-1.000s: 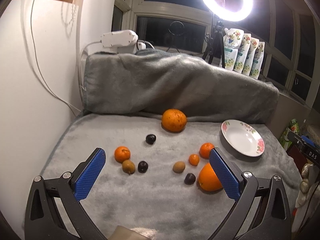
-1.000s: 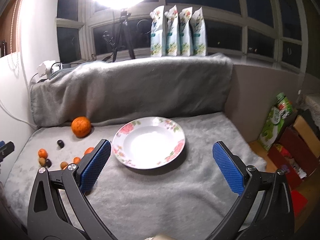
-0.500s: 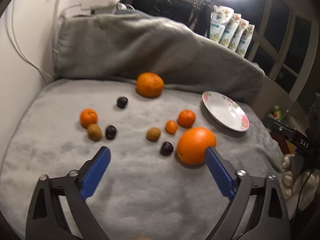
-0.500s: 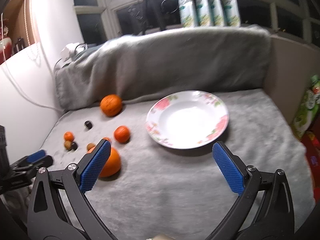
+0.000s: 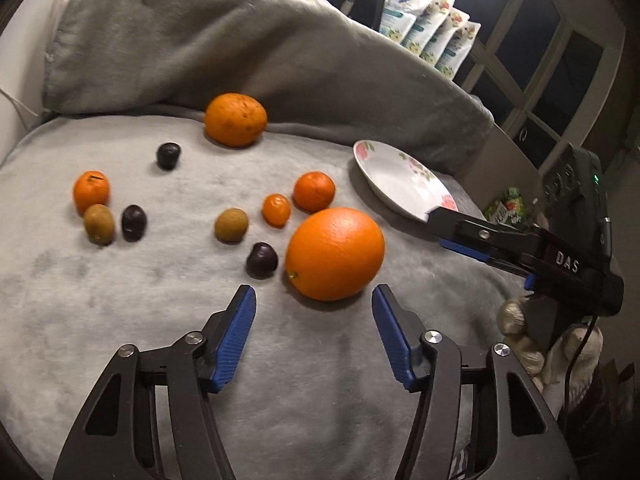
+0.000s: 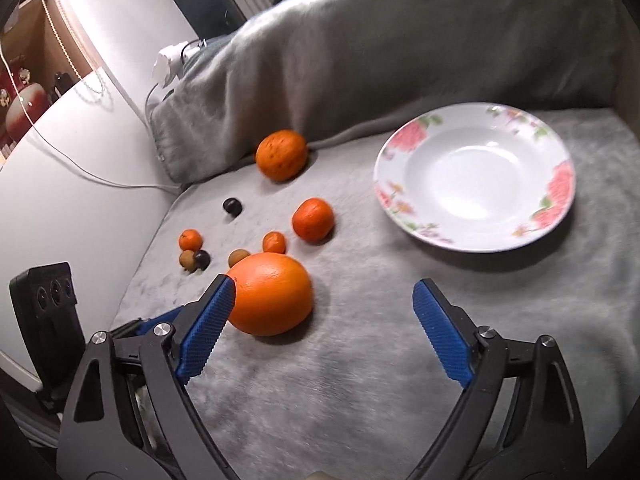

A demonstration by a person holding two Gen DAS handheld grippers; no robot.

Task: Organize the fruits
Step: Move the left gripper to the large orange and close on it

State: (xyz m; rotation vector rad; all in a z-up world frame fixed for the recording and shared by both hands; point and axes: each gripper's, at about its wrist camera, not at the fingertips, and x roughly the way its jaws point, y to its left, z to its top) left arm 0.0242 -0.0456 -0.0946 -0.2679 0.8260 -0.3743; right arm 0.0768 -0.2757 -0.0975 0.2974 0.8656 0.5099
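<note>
Just ahead of my left gripper [image 5: 314, 300], whose blue ribbed pads had just been closing in but were parted with nothing between them, sat the big smooth orange [image 5: 335, 253] on the grey fleece blanket [image 5: 120, 300], a little beyond the fingertips and untouched. My right gripper [image 6: 323, 294] stood spread wide, its jaws also just drawn in slightly, gripping nothing; that same big orange lay behind the tip of its left-hand pad, and I could not tell whether the two touched. In the left wrist view that right gripper reached in from the right, its black fingers passing in front of the near rim of the white floral-rimmed plate [image 5: 400, 184].

I counted ten fruits. Two were large: the smooth orange and a duller speckled orange [image 5: 235, 119] at the back, against the draped fold of blanket. Three were small and orange: a mandarin [image 5: 314, 191] near the plate, a tiny oval one [image 5: 276, 210] just beside it, and another mandarin [image 5: 91, 192] far left. Two brown kiwi-like fruits showed, one [image 5: 231, 225] near the middle and one [image 5: 99, 224] at the left. Three dark plums showed: one [image 5: 261, 260] just left of the big orange, one [image 5: 133, 222] beside the left kiwi, one [image 5: 168, 155] farther back.

The plate held nothing. Four white printed pouches [image 5: 430, 32] stood by the dark window behind.
</note>
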